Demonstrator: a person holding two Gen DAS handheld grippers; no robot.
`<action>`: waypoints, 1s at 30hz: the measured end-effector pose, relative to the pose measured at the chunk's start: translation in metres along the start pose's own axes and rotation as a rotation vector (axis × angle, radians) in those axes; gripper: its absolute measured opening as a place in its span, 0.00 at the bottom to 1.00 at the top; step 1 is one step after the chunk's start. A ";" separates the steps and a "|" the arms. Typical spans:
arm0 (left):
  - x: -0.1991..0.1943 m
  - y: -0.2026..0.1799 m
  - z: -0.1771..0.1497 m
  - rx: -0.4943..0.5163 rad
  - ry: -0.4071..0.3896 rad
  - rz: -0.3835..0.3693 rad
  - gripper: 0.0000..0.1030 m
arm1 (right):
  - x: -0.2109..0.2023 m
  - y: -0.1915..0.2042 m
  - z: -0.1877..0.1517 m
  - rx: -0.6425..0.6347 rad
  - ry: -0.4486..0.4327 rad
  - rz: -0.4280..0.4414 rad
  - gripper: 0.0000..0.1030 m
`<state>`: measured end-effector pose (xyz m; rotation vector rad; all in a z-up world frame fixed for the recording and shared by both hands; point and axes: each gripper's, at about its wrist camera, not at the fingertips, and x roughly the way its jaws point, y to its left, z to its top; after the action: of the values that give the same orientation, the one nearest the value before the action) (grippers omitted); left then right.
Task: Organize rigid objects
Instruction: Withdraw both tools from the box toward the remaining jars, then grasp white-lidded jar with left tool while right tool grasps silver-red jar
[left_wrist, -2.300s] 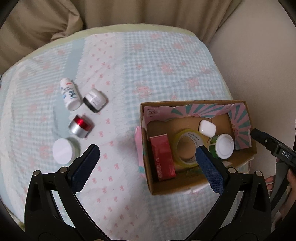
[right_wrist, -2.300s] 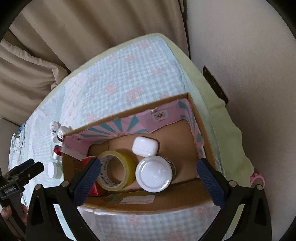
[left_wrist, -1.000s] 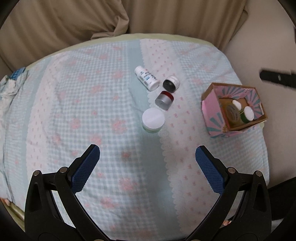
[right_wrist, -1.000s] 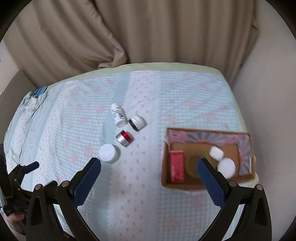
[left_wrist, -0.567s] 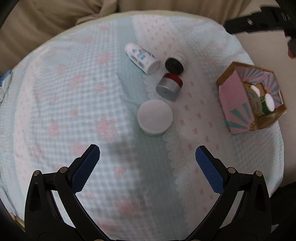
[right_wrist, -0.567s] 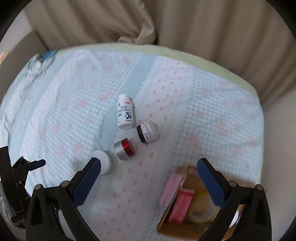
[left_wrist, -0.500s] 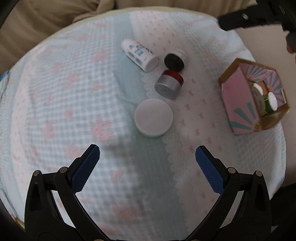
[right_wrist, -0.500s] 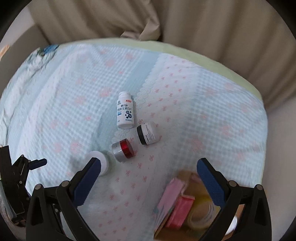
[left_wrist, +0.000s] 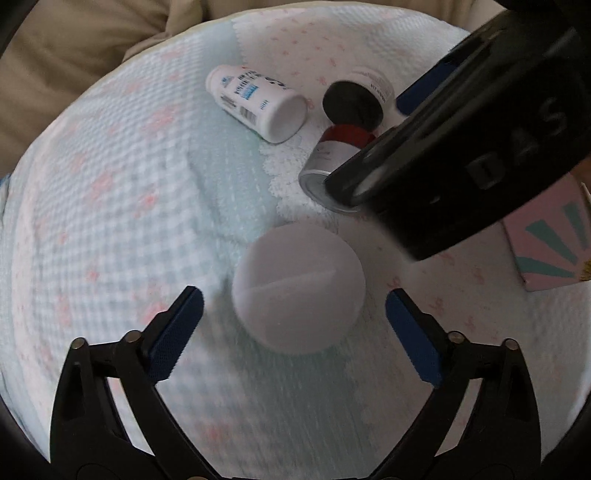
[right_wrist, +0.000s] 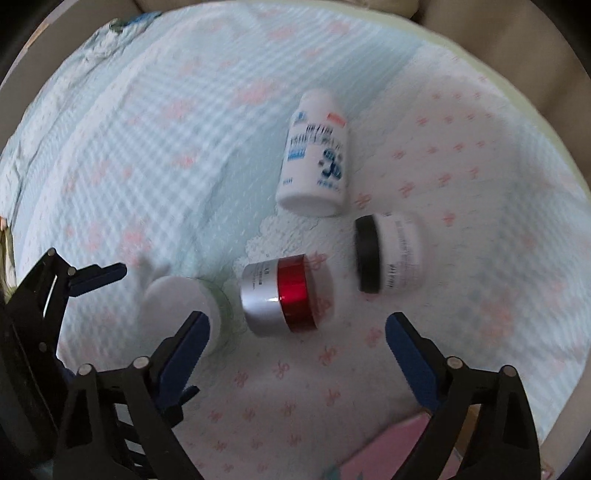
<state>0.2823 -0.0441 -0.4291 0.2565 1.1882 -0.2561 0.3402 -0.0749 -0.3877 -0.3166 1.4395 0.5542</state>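
Note:
A white-lidded jar (left_wrist: 298, 286) stands on the checked bedspread just ahead of my open, empty left gripper (left_wrist: 293, 338); it also shows in the right wrist view (right_wrist: 183, 308). A silver and red jar (right_wrist: 279, 295) lies on its side just ahead of my open, empty right gripper (right_wrist: 297, 341); in the left wrist view (left_wrist: 332, 147) the right gripper's body partly hides it. A black-lidded jar (right_wrist: 389, 254) and a white pill bottle (right_wrist: 316, 157) lie further back, also seen in the left wrist view as jar (left_wrist: 352, 101) and bottle (left_wrist: 256, 103).
The pink and teal cardboard box (left_wrist: 550, 236) sits at the right; its corner shows in the right wrist view (right_wrist: 391, 450). The left gripper's frame (right_wrist: 55, 295) stands at the left of the right wrist view. Beige curtain (left_wrist: 74, 44) lies beyond the bed.
Both grippers have moved away from the box and come down close to the jars. The right gripper now fills the upper right of the left wrist view.

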 end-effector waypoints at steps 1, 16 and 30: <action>0.004 -0.001 0.001 0.005 -0.003 -0.004 0.93 | 0.004 -0.001 0.001 -0.004 0.005 0.002 0.84; 0.028 -0.004 0.000 0.036 -0.035 -0.054 0.67 | 0.041 -0.012 0.006 -0.002 0.024 0.104 0.46; 0.005 0.000 -0.009 0.042 -0.052 -0.067 0.66 | 0.030 0.004 -0.008 0.033 0.002 0.076 0.41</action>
<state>0.2763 -0.0415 -0.4372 0.2454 1.1416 -0.3442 0.3320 -0.0710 -0.4174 -0.2368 1.4655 0.5912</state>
